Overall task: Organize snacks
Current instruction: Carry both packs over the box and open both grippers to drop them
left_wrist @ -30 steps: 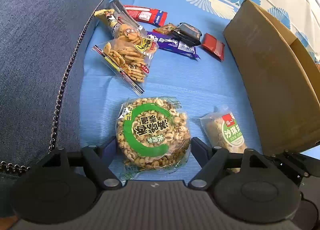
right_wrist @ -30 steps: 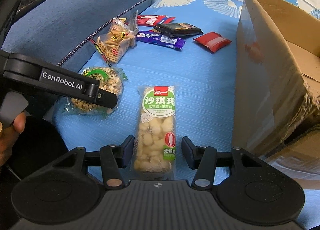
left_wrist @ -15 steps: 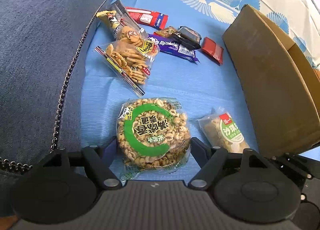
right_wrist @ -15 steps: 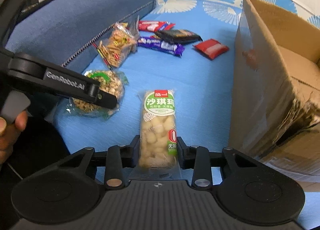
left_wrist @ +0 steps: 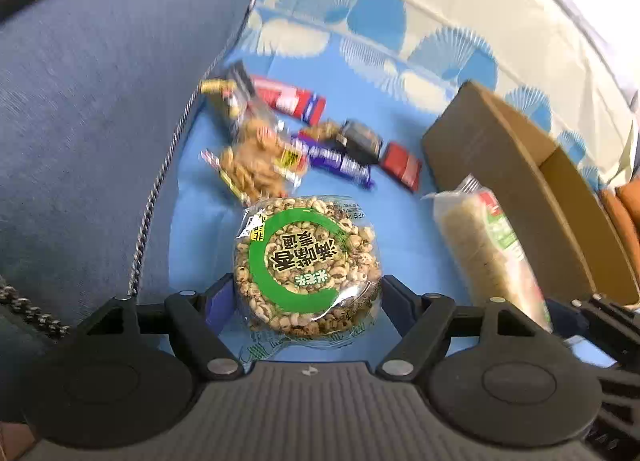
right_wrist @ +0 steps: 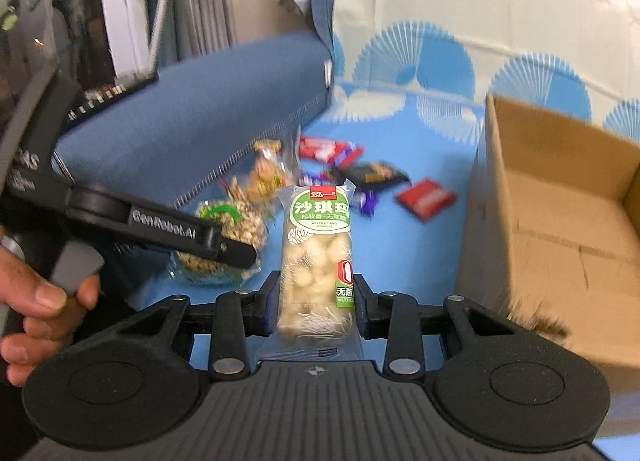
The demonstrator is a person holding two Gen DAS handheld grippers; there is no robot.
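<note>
Gripping snack bar (right_wrist: pixel 316 257) in right tool (right_wrist: pixel 316 301), tilted downward

This looks like a home: a blue sofa (right_wrist: pixel 208 101) with a fan-pattern cover (left_wrist: pixel 400 21), snack packs (left_wrist: pixel 320 141) lying on it, a cardboard box (right_wrist: pixel 560 201) beside them.

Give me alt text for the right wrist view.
The right gripper grips a long snack pack upright above a blue sheet. An open cardboard box sits right; the left gripper holds a round snack left, with loose snacks beyond.
</note>
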